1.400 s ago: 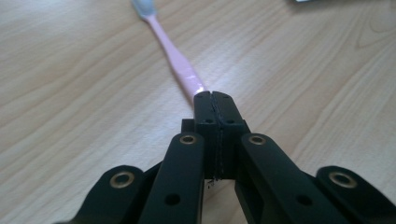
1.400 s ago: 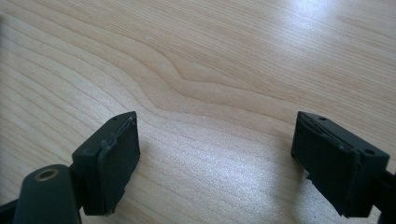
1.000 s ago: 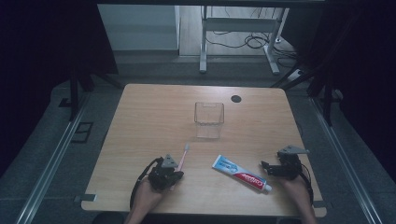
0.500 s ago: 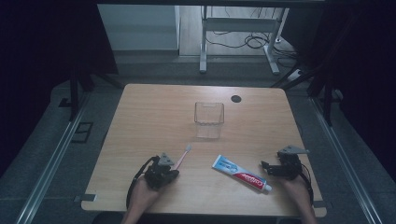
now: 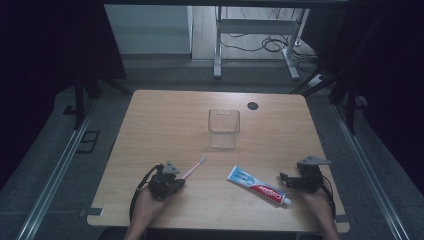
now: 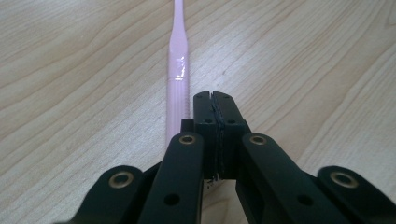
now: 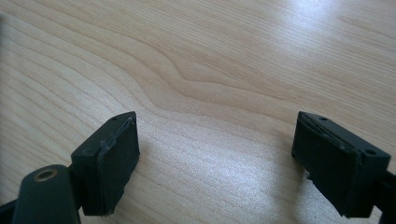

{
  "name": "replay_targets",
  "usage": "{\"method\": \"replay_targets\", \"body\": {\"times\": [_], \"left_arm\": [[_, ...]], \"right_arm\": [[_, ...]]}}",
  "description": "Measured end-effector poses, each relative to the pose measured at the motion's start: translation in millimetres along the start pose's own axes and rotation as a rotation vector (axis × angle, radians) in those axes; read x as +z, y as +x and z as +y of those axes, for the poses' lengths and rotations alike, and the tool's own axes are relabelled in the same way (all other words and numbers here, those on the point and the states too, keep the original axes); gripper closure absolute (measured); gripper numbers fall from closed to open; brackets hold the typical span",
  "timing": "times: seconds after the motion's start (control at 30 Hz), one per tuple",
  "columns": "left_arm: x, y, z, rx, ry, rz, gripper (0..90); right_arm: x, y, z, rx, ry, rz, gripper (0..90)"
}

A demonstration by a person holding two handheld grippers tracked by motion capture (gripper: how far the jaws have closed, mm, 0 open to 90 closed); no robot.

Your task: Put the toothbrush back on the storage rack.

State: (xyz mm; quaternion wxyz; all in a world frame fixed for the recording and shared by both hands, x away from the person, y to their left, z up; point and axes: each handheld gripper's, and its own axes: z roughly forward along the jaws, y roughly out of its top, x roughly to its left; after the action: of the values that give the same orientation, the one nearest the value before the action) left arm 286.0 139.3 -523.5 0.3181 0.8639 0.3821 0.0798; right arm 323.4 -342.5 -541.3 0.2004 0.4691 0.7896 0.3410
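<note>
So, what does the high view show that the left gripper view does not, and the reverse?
High view: a clear cup, a toothpaste tube and the open right gripper near its cap. Left gripper view: the left gripper shut, the pink toothbrush lying beside its jaws, not between. Both: that toothbrush and the wooden table.

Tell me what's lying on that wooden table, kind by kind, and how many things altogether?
Pink toothbrush: 1
Toothpaste tube: 1
Clear plastic cup: 1
Hand-held grippers: 2, the left gripper and the right gripper
Total: 5
</note>
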Motion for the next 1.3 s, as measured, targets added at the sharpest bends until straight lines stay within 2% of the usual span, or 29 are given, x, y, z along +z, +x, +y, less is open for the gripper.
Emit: {"method": "replay_targets", "body": {"times": [0.2,0.4,0.57,0.63,0.67,0.8,1.07,1.3], "left_arm": [[-3.1,-0.1,3.9,0.001,0.021,-0.005,80.8],[-6.4,6.5,11.5,-0.008,0.052,0.004,72.9],[-6.3,11.8,17.5,-0.025,0.087,0.008,69.5],[-6.1,14.1,20.8,-0.027,0.102,-0.007,67.8],[-5.4,15.2,23.0,-0.024,0.119,-0.02,66.6],[-1.4,15.4,31.0,-0.011,0.161,-0.011,63.1],[7.1,16.7,49.3,0.009,0.224,0.007,62.3],[16.0,17.5,65.1,0.022,0.315,0.013,64.7]], "right_arm": [[0.0,0.0,0.0,0.0,0.0,0.0,14.5],[-0.1,0.2,-0.2,-0.001,0.0,-0.002,14.5],[0.0,0.3,-0.2,0.0,-0.001,-0.002,14.5],[0.0,0.3,-0.2,0.0,-0.002,-0.002,14.5],[0.0,0.4,-0.3,0.0,-0.002,-0.002,14.5],[0.1,0.3,-0.3,0.0,-0.002,-0.003,14.5],[0.1,0.2,-0.3,-0.002,-0.003,-0.003,14.4],[0.1,0.1,-0.3,-0.003,-0.002,-0.003,14.4]]}}
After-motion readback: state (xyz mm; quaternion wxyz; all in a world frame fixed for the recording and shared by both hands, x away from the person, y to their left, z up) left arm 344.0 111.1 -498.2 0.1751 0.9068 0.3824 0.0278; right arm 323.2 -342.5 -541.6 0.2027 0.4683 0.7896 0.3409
